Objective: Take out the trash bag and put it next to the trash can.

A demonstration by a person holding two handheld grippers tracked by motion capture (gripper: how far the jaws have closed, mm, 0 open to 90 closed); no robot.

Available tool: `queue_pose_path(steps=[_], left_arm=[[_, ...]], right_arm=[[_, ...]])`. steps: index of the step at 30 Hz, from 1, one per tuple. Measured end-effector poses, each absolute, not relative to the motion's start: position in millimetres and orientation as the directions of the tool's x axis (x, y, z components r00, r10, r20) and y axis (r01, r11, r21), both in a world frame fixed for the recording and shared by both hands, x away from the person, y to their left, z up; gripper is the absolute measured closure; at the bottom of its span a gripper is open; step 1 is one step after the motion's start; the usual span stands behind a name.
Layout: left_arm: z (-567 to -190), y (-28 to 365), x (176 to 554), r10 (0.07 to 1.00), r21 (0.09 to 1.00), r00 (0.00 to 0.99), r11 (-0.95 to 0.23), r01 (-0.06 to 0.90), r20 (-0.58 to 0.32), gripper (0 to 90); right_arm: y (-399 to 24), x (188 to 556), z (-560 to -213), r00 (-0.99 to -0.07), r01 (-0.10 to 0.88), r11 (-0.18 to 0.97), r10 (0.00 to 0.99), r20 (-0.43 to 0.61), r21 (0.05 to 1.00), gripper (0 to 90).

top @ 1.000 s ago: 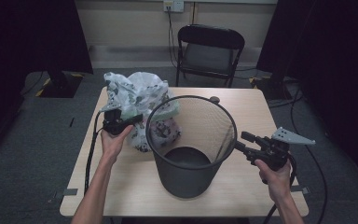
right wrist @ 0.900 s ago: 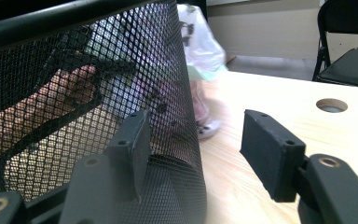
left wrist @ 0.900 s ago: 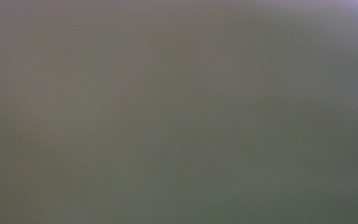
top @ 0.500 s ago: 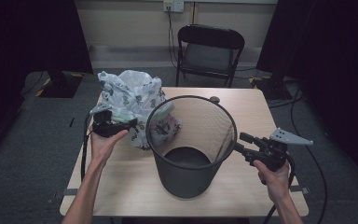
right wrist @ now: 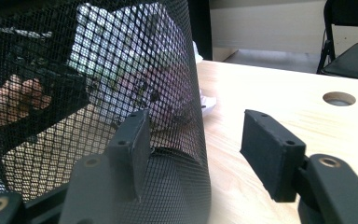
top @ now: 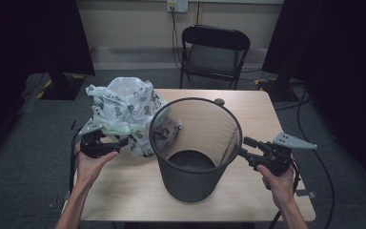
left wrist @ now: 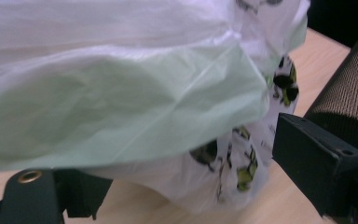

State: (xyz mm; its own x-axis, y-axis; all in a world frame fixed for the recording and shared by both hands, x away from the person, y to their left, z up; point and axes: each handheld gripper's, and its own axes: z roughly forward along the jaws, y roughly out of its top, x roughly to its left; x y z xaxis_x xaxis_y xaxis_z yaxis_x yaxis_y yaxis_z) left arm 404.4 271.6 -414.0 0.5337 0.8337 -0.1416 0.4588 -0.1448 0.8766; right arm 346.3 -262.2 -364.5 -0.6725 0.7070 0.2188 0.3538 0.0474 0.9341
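A black mesh wastebasket [top: 195, 148] stands upright in the middle of the wooden table [top: 124, 195]. To its left lies a crumpled white plastic bag [top: 124, 109] with dark prints and a pale green lining, resting against the basket. My left gripper [top: 120, 142] points at the bag's lower left side. Its jaws have just been opening, and the bag [left wrist: 121, 102] bulges between them without being pressed. My left gripper [left wrist: 186, 177] is open. My right gripper [top: 244, 148] stands open against the basket's right wall. The curved mesh [right wrist: 121, 84] sits by the left jaw of my right gripper [right wrist: 198, 135].
A black folding chair [top: 214, 52] stands behind the table's far edge. A round cable hole [top: 218, 101] lies in the tabletop just past the basket, and shows again as a hole [right wrist: 338, 98] to the right. Cables trail from both grippers off the near edge.
My left hand has drawn back to the left, away from the basket, and its jaws have opened off the bag. The bag has spread leftward. The right gripper has not moved.
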Motion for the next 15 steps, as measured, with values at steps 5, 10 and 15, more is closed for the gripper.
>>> queue_pose_path(steps=[5,10,15], left_arm=[[-415,270,386,0.826,0.872,0.552,-0.184,0.454,-0.113,17.4],[-420,269,367,0.824,0.864,0.556,-0.202,0.461,-0.104,17.4],[-431,268,349,0.822,0.841,0.558,-0.221,0.495,-0.113,16.0]], right_arm=[[-262,346,-366,-0.669,0.361,0.054,0.711,0.218,0.931,42.2],[-265,343,-371,-0.659,0.366,0.065,0.722,0.209,0.928,42.3],[-266,341,-377,-0.646,0.375,0.086,0.738,0.194,0.923,42.8]])
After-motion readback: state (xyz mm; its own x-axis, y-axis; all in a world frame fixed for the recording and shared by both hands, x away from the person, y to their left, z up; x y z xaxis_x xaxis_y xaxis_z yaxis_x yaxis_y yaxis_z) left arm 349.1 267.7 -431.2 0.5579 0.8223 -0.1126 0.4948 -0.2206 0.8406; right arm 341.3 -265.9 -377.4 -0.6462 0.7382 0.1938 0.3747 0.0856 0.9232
